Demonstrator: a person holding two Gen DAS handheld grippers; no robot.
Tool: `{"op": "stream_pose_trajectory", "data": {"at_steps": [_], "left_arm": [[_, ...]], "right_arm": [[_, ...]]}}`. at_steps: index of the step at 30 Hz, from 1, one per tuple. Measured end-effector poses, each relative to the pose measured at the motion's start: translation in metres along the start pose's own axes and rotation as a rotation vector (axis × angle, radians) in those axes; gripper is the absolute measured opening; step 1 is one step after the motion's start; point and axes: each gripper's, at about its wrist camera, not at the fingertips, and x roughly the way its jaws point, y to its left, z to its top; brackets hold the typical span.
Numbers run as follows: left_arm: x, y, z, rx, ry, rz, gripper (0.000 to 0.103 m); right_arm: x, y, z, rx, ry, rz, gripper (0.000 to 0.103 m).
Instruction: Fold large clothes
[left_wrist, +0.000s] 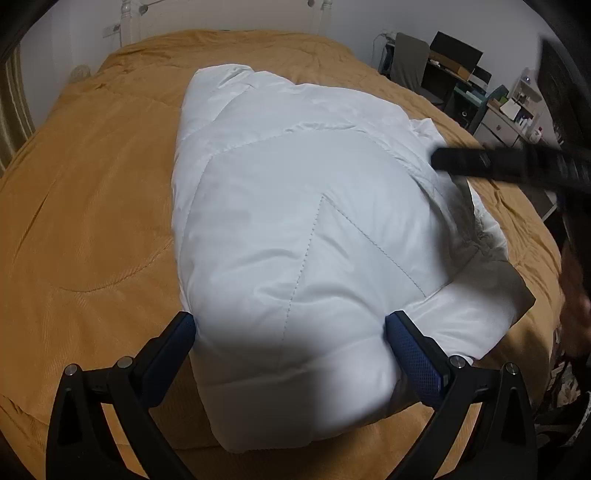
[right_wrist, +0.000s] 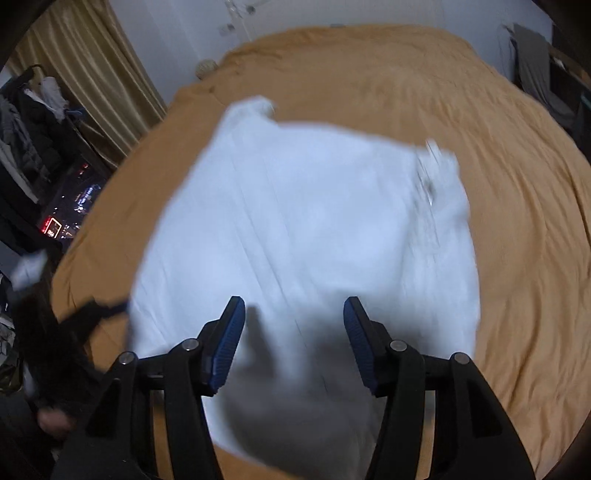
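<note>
A white quilted jacket (left_wrist: 295, 229) lies folded into a long bundle down the middle of a bed (left_wrist: 92, 221) with an orange-brown cover. In my left wrist view, my left tool (left_wrist: 290, 328) sits at the bottom centre, its blue pads (left_wrist: 417, 358) set against either side of the bundle's near end, pinching it. At right of that frame my right tool (left_wrist: 517, 166) crosses above the jacket's edge, blurred. In my right wrist view, that tool (right_wrist: 293, 317) hovers over the blurred jacket (right_wrist: 314, 221), fingers spread with only air between them and a shadow below. A desk (left_wrist: 498, 110) with clutter fills the upper right behind the bed.
</note>
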Motion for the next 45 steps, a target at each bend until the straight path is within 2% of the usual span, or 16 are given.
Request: {"op": "stream_pose_trajectory", "data": {"at_steps": [3, 5, 10, 13, 18, 21, 24, 26, 27, 30, 33, 37, 39, 41, 43, 45], "left_arm": [[-0.004, -0.003, -0.003, 0.011, -0.001, 0.000, 0.103], [-0.005, -0.004, -0.006, 0.010, -0.001, -0.007, 0.103], [-0.010, -0.007, -0.006, 0.019, 0.002, -0.004, 0.103], [-0.008, -0.005, -0.004, 0.010, 0.010, -0.004, 0.103], [-0.009, -0.001, -0.004, -0.015, 0.017, -0.020, 0.103], [-0.010, 0.001, -0.005, -0.021, 0.017, -0.029, 0.103], [-0.014, 0.004, -0.008, -0.052, 0.023, -0.064, 0.103], [-0.022, 0.006, -0.010, -0.067, -0.006, -0.064, 0.103], [-0.027, 0.007, -0.010, -0.066, -0.029, -0.045, 0.103], [-0.030, 0.009, -0.008, -0.056, -0.054, 0.007, 0.102], [-0.015, 0.005, -0.016, -0.050, 0.023, -0.045, 0.103], [-0.015, 0.000, -0.018, -0.009, 0.025, -0.028, 0.103], [-0.015, 0.004, -0.018, -0.020, 0.037, -0.043, 0.103], [-0.015, 0.010, -0.019, -0.057, 0.067, -0.069, 0.103], [-0.014, 0.013, -0.015, -0.101, 0.120, -0.092, 0.103], [-0.015, 0.014, -0.010, -0.122, 0.167, -0.091, 0.103]], "right_arm": [[0.027, 0.020, 0.050, -0.023, 0.013, 0.013, 0.057], [0.063, 0.018, 0.077, 0.004, 0.089, -0.003, 0.057], [0.109, -0.037, 0.105, 0.085, 0.110, -0.268, 0.062], [0.083, -0.055, 0.095, 0.193, 0.096, -0.215, 0.062], [0.002, -0.002, 0.042, 0.050, 0.021, -0.186, 0.064], [-0.017, 0.017, -0.003, 0.001, 0.075, -0.180, 0.064], [-0.002, 0.009, -0.048, -0.040, 0.199, -0.262, 0.065], [0.002, -0.002, -0.069, -0.036, 0.222, -0.275, 0.070], [0.002, -0.006, -0.073, -0.039, 0.225, -0.304, 0.077], [-0.009, -0.009, -0.069, -0.013, 0.218, -0.307, 0.078], [-0.030, -0.001, -0.046, -0.006, 0.135, -0.306, 0.069], [-0.041, 0.016, 0.011, 0.027, -0.012, -0.152, 0.065], [-0.016, 0.015, 0.030, 0.044, 0.022, -0.107, 0.061], [0.023, 0.000, 0.034, 0.082, 0.136, -0.170, 0.057], [0.042, -0.039, 0.023, 0.201, 0.212, -0.201, 0.059], [0.037, -0.078, 0.013, 0.360, 0.226, -0.120, 0.061]]}}
